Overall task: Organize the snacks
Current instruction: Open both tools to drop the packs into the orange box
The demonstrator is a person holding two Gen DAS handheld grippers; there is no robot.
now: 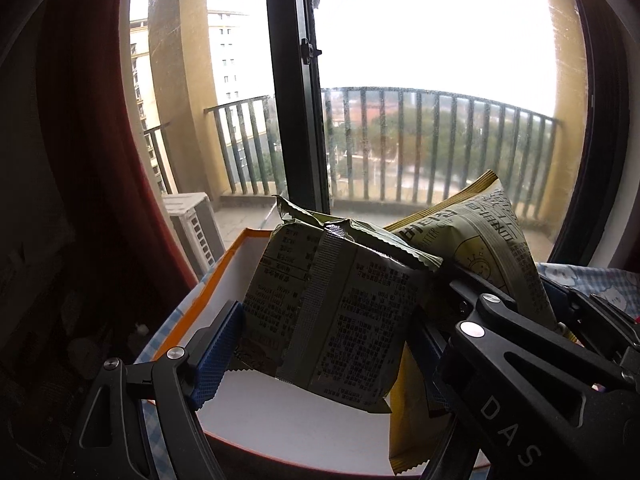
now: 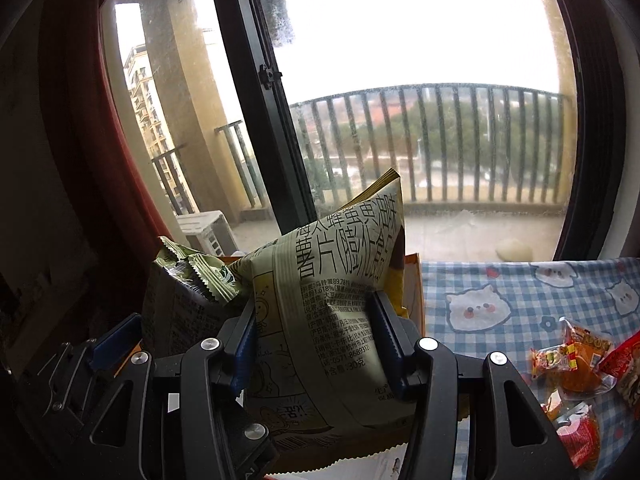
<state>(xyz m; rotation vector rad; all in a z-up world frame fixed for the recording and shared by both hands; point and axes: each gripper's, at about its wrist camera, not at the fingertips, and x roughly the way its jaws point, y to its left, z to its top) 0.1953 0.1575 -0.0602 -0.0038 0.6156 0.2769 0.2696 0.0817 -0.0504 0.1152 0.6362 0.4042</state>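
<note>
Fingers [image 2: 384, 320] pinch chip bag [image 2: 320, 320], red snacks [image 2: 576, 364] – right view only

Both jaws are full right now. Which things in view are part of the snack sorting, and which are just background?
Job:
green packet, in left gripper
yellow chip bag, in right gripper
orange-rimmed box
loose red snack packs

Background:
checked tablecloth
balcony railing
air-conditioner unit
red curtain

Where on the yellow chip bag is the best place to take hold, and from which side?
Across the puffy middle of the yellow chip bag, coming from its printed back, jaws either side of the centre seam. It stands upright, its crimped top points away, and the belly dents inward, which is how the right gripper has it.
</note>
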